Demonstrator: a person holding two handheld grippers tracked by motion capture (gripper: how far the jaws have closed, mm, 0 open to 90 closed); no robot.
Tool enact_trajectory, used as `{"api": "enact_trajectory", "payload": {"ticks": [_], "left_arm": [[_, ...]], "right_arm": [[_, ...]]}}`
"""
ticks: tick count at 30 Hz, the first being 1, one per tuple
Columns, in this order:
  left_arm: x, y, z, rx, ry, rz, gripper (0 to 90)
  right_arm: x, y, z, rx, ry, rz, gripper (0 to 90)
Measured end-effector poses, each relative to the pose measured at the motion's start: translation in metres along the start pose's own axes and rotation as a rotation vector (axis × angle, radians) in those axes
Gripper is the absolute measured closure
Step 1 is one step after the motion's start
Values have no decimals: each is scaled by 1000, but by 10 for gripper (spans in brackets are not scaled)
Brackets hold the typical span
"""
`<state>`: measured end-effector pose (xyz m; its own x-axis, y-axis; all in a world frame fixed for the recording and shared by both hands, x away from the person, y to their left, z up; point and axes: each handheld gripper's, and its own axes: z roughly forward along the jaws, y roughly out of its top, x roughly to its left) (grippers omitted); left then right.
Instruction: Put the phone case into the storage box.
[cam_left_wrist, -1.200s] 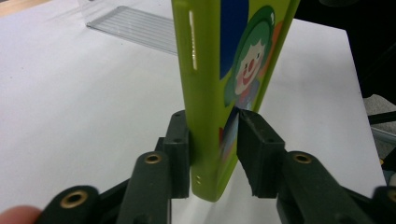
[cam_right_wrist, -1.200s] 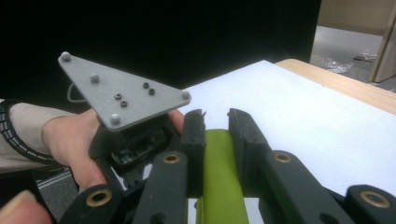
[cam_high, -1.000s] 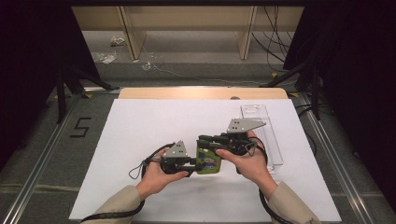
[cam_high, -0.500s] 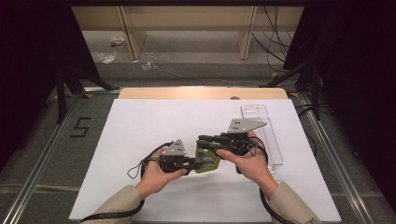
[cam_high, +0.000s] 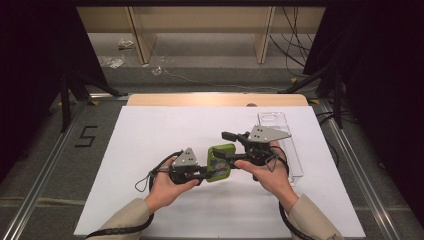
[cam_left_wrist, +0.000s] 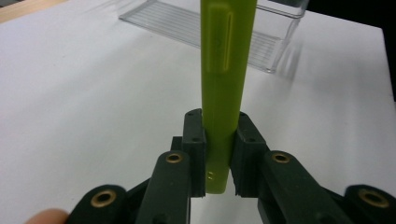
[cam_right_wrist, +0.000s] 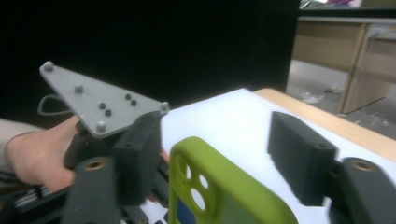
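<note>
High view: the green phone case (cam_high: 221, 161) is held above the white surface (cam_high: 125, 150), near its middle, between the left tool (cam_high: 206, 172) and the right tool (cam_high: 226, 145). A clear plastic box (cam_high: 285, 145) lies on the surface to the right, just behind the right hand (cam_high: 267, 172). With one grip alone bearing the case, any twist of the left hand (cam_high: 167, 185) could probably swing it down onto the surface.

Left gripper view: the left tool's pads are clamped on the thin edge of the case (cam_left_wrist: 224, 93), which stands up from them like a blade. The hold covers just a short stretch near one end, so I judge the case could pivot or slip out if it is bumped or tilted. The clear box (cam_left_wrist: 224, 28) lies beyond it.

Right gripper view: the right tool's jaws have just been opening; they stand apart with the case (cam_right_wrist: 219, 186) between them, its camera holes showing, and neither pad seems to press on it. The left tool (cam_right_wrist: 121, 149) sits just behind. Pulling the right tool away carelessly may catch the case rim and lever it out of the left grip.
</note>
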<state>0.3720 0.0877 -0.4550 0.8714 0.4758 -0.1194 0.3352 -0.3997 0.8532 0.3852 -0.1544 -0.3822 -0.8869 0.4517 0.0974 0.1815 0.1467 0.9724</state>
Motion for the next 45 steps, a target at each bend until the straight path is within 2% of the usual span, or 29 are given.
{"api": "enact_trajectory", "payload": {"ticks": [2,6,10,16,22,32,45], "left_arm": [[1,0,-1,-8,18,-17,780],[2,0,-3,-25,56,-42,779],[4,1,-5,-43,95,-67,778],[6,1,-8,-61,156,-100,777],[7,2,-9,-71,203,-124,776],[5,4,-6,-72,221,-149,775],[-1,10,5,-67,218,-148,775]], "right_arm": [[-1,-1,-1,-11,-33,2,269],[-2,-3,-1,-24,-81,4,264],[-3,-6,0,-26,-122,18,167],[-4,-13,2,-22,-183,28,111],[-5,-18,4,-19,-221,36,77],[-1,-21,8,-17,-237,29,69],[3,-23,13,-22,-270,41,64]]}}
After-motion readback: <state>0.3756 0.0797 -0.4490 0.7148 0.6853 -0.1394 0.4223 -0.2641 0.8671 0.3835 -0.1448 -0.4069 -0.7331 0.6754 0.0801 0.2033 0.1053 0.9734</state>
